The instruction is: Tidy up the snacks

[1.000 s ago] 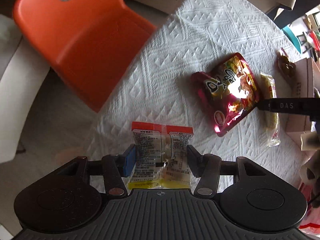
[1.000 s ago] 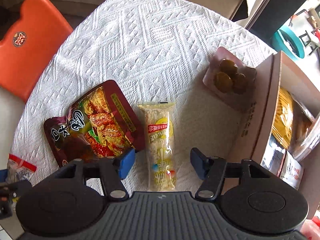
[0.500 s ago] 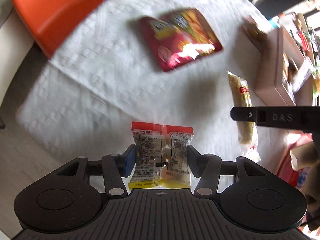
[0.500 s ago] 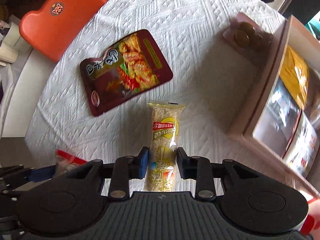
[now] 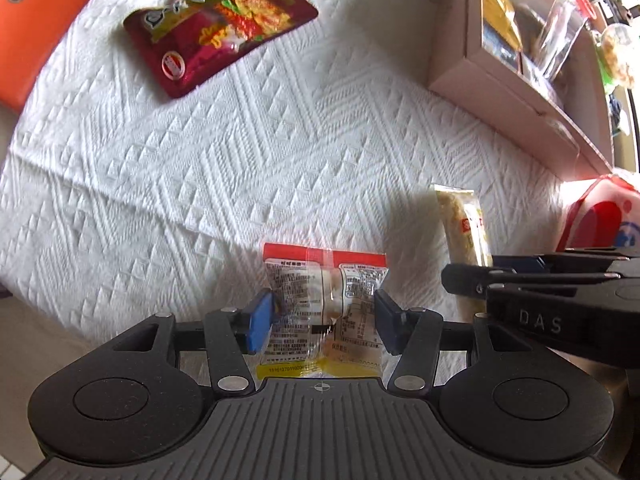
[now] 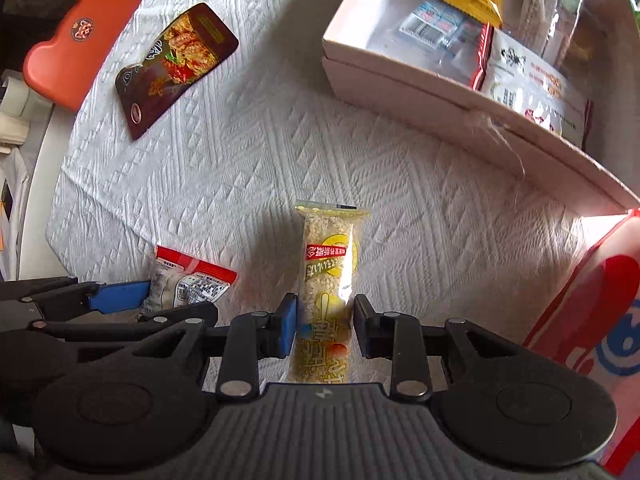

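Both my grippers carry snacks above the table.
My left gripper (image 5: 322, 322) clamps the red-topped packet (image 5: 324, 300); my right gripper (image 6: 324, 330) clamps the rice bar (image 6: 328, 292), near the box (image 6: 440, 92).

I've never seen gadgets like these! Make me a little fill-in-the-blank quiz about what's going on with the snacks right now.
1. The left hand-held gripper holds a clear packet with a ____ top edge.
2. The right hand-held gripper is clamped on a long ____ bar.
3. The dark red pouch lies flat on the white ____.
4. The open cardboard box already contains ____.

Missing words: red; cereal; tablecloth; snacks
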